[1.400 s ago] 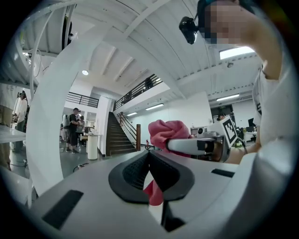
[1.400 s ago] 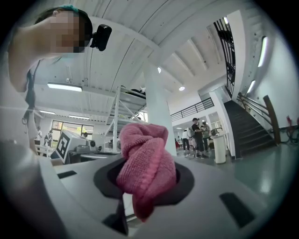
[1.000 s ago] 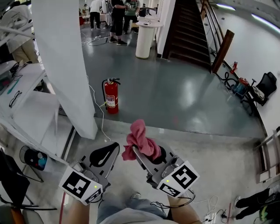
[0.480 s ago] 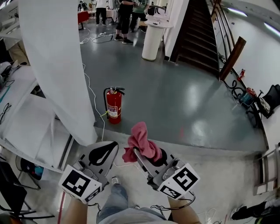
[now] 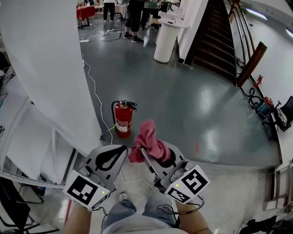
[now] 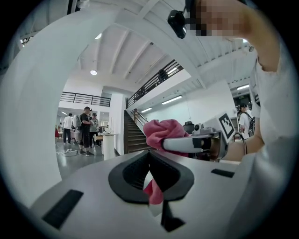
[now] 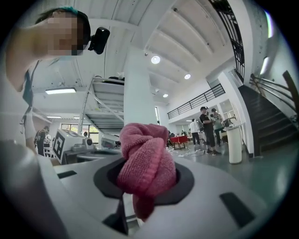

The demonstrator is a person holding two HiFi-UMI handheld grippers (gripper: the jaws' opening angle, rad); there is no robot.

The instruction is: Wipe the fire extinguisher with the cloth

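- My right claw [image 5: 149, 153] is nearest to me, on the right, pinching the pink cloth [image 5: 147, 140]. In the right gripper view the cloth sits bunched in a knot between the jaws, and a tail hangs below them.
- My left claw [image 5: 112, 157] is just beside it, on the left. Its jaws are pressed almost together with only a thin slit between them, and they grip nothing. The pink that shows through the slit looks to me like the cloth's tail hanging beyond it, not something this claw holds.
- Both claws are up in the air in front of my legs, and neither touches anything in the scene.
- The fire extinguisher [image 5: 123, 121] is next, farther ahead. It stands upright on the grey floor, red with a black handle and hose on top, just right of the foot of the white pillar [image 5: 50, 68]. It is apart from both claws, and the cloth is not on it.
- A white cable [image 5: 97, 106] runs along the floor past the extinguisher on its left side.
- Farther off are a round white stand [image 5: 165, 42], a dark staircase [image 5: 215, 43] on the right, and some people [image 5: 136, 13] standing at the far end.
- I judge the task to be at its approach. The cloth is in hand, so that part is ready, but no wiping has begun. I have yet to close the gap, bring the cloth down onto the red body and rub it over.
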